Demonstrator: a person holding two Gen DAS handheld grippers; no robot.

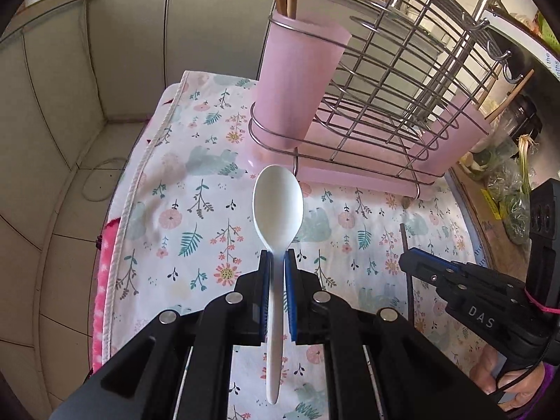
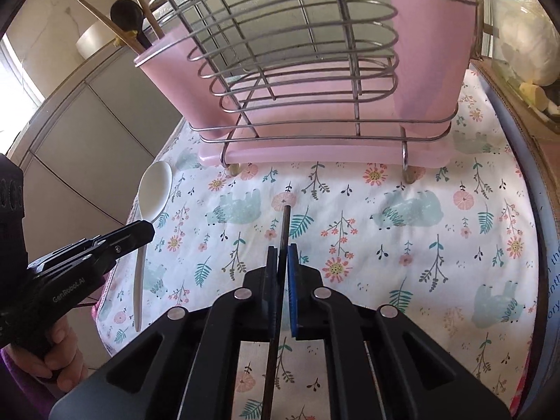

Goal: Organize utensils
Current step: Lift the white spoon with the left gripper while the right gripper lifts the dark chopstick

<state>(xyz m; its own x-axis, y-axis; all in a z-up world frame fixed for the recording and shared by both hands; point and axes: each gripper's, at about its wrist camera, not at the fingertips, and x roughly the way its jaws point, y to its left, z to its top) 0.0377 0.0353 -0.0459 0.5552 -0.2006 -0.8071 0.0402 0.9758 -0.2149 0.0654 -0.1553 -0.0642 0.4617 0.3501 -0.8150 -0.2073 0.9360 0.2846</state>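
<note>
Floral cloth (image 2: 350, 210) covers table; left gripper (image 1: 277, 259) clamps white spoon (image 1: 277, 203), right gripper (image 2: 282, 255) clamps dark chopstick (image 2: 284, 231).

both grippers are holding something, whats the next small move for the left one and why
Probably lift the left gripper forward and up toward the pink plastic utensil cup on the near end of the wire rack. It is already shut on the white plastic spoon, bowl pointing at the cup, which holds wooden handles. The right gripper grips a thin dark stick and can wait.
</note>
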